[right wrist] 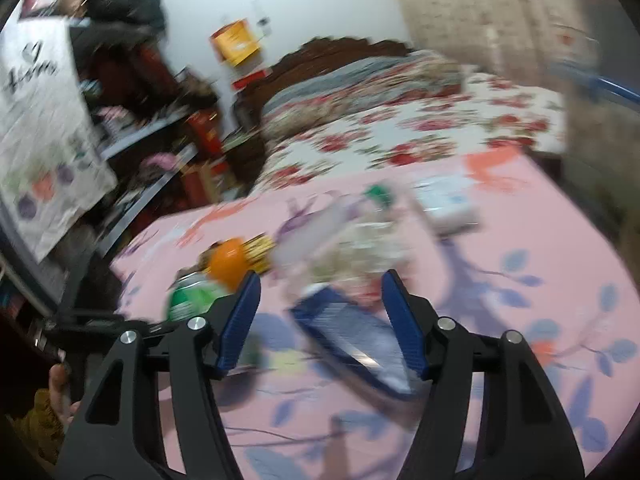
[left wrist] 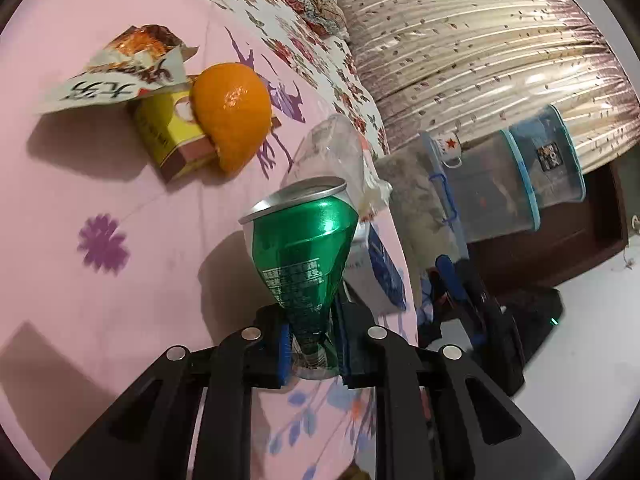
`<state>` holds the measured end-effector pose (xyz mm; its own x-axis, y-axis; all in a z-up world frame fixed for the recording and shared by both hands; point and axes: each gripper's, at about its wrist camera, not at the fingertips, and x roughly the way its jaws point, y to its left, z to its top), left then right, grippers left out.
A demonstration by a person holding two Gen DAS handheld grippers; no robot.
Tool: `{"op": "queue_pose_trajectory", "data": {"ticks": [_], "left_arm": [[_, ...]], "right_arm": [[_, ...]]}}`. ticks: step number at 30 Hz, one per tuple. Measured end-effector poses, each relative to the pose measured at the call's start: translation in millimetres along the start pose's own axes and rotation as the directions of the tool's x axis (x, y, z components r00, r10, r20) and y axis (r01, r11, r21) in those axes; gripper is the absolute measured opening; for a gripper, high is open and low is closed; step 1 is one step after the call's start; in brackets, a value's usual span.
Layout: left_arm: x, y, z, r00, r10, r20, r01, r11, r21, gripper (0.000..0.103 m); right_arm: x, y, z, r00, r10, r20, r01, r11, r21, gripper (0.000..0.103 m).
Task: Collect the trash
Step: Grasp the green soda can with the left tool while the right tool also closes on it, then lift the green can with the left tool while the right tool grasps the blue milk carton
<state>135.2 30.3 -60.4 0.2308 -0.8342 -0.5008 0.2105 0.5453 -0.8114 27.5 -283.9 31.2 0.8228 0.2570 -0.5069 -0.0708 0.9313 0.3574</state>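
- Green dented aluminium can [left wrist: 304,248] pinched at its base by left tool [left wrist: 312,344], above pink floral bed sheet [left wrist: 100,184]
- Right tool [right wrist: 320,320] spread wide, nothing btwn fingers, blurry dark-blue packet [right wrist: 352,332] beyond

- Left gripper [left wrist: 312,344]: black angular frame, silver round bolts, blue ribbed finger pads [left wrist: 283,346].
- Right gripper [right wrist: 320,320]: matching black frame, silver bolts, blue pads [right wrist: 402,320].
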Motion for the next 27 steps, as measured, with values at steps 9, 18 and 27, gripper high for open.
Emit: {"op": "queue_pose_trajectory", "data": {"ticks": [9, 18, 27], "left_arm": [[-10.6, -6.1, -16.5, 1.0, 0.014, -0.019, -0.014, 1.0, 0.02, 0.013], [-18.1, -8.4, -17.1, 0.999, 0.043, -0.008, -0.043, 0.999, 0.028, 0.014], [-20.2, -9.6, -18.8, 0.998, 0.057, -0.002, -0.057, 0.998, 0.039, 0.014]], "right_arm": [[20.1, -70.4, -15.4, 0.993, 0.039, -0.108, -0.01, 0.967, 0.256, 0.061], [16.6, 26.5, -61.7, 0.962, 0.148, -0.229, -0.154, 0.988, -0.01, 0.063], [24.7, 61.7, -63.0, 0.987, -0.033, -0.155, 0.0, 0.978, -0.211, 0.092]]}}
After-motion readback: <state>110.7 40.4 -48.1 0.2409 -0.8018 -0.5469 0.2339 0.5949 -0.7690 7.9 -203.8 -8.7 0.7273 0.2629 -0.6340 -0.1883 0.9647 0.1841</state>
